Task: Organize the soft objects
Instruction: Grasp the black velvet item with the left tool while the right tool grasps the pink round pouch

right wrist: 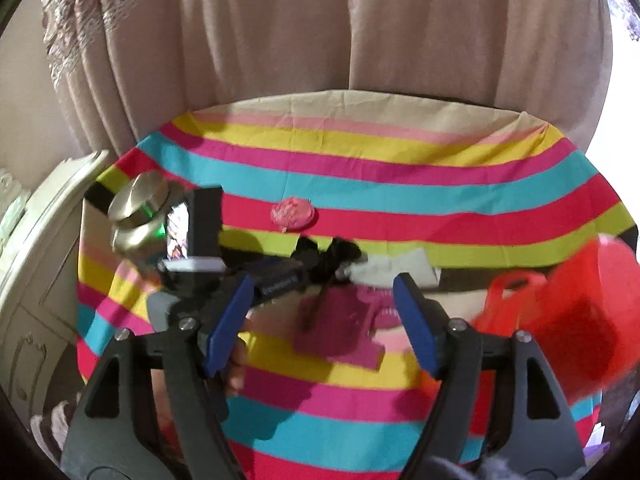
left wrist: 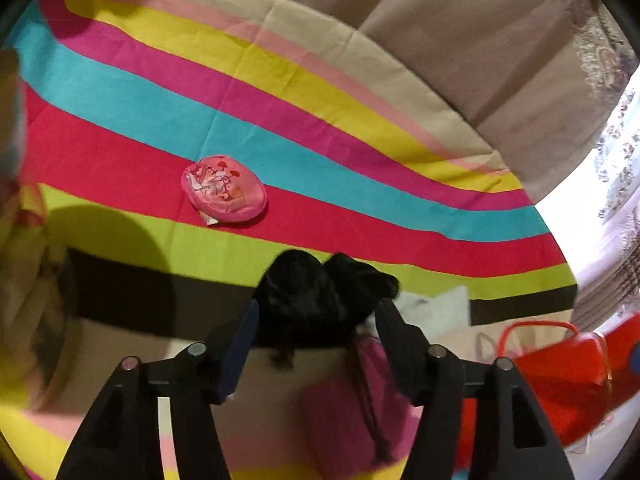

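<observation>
Striped sheet (right wrist: 400,176) is covering the whole work surface, beige curtain (right wrist: 320,32) hanging behind it. Red bag (right wrist: 576,312) is sitting at the right edge, mouth toward the middle. Magenta cloth (right wrist: 340,320) is lying flat near the front, a white cloth (right wrist: 400,270) just beyond it. Black fuzzy item (left wrist: 316,292) is sitting between the left gripper (left wrist: 316,320) fingertips; jaws are spread, can't tell if the pads are touching it. Right gripper (right wrist: 324,312) is hovering above the magenta cloth, jaws spread, nothing in them. Small pink pouch (left wrist: 224,190) is lying alone on the red stripe, well apart.

Looks like the pick phase: left is lining up on the black item. Next move calls for closing on it, then carrying it over to the bag.
</observation>
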The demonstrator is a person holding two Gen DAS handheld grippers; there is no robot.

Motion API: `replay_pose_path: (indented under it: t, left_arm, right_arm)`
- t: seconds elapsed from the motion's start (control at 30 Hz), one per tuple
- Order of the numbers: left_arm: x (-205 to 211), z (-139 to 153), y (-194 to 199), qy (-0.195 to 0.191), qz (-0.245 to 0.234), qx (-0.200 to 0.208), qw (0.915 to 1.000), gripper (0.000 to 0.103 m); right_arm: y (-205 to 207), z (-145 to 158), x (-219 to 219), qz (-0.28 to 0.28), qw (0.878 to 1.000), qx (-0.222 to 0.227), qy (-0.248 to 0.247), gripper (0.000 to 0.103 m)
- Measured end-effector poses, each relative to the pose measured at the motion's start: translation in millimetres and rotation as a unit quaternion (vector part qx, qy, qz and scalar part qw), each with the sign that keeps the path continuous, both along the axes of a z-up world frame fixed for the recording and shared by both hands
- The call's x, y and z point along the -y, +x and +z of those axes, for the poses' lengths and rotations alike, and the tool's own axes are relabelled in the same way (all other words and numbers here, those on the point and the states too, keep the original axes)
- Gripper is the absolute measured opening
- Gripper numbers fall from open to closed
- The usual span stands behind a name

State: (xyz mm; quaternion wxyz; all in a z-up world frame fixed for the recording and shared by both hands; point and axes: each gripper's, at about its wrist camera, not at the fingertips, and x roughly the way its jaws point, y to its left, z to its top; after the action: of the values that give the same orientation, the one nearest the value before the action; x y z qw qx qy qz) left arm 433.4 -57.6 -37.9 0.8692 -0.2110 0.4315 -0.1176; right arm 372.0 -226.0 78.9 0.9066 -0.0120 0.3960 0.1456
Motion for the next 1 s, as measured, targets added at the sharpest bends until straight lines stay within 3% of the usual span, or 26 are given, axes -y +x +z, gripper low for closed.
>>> replay_pose_path:
  t: [0.2, 0.23, 0.27, 0.4, 0.73, 0.83, 1.0]
  left_arm:
    - [7, -22, 20, 0.020, -0.021, -0.024, 0.9993, 0.059]
    - [8, -25, 21, 0.022, -0.026, -0.025, 0.9991, 0.045]
    - [10, -27, 21, 0.033, -0.030, -0.023, 0.9987, 0.037]
    - [6, -27, 17, 0.033, -0.034, -0.021, 0.9987, 0.021]
    - [-7, 9, -33, 0.078, -0.024, -0.009, 0.9966, 0.019]
    - [-11, 15, -59, 0.097, -0.020, -0.003, 0.9951, 0.019]
    - [-34, 23, -109, 0.108, 0.023, -0.001, 0.9938, 0.019]
  right_arm:
    - [44, 3, 5, -0.025, 1.000, -0.001, 0.016, 0.082]
    - [52, 1, 6, -0.029, 0.999, -0.006, 0.023, 0.082]
    - [60, -2, 7, -0.034, 0.999, -0.012, 0.030, 0.082]
    - [88, -17, 6, -0.048, 0.997, -0.030, 0.043, 0.082]
    - [141, -80, -14, -0.026, 0.995, -0.087, 0.045, 0.082]
    - [154, -96, -28, -0.006, 0.995, -0.098, 0.027, 0.082]
    - [167, -123, -73, 0.060, 0.995, -0.077, -0.034, 0.083]
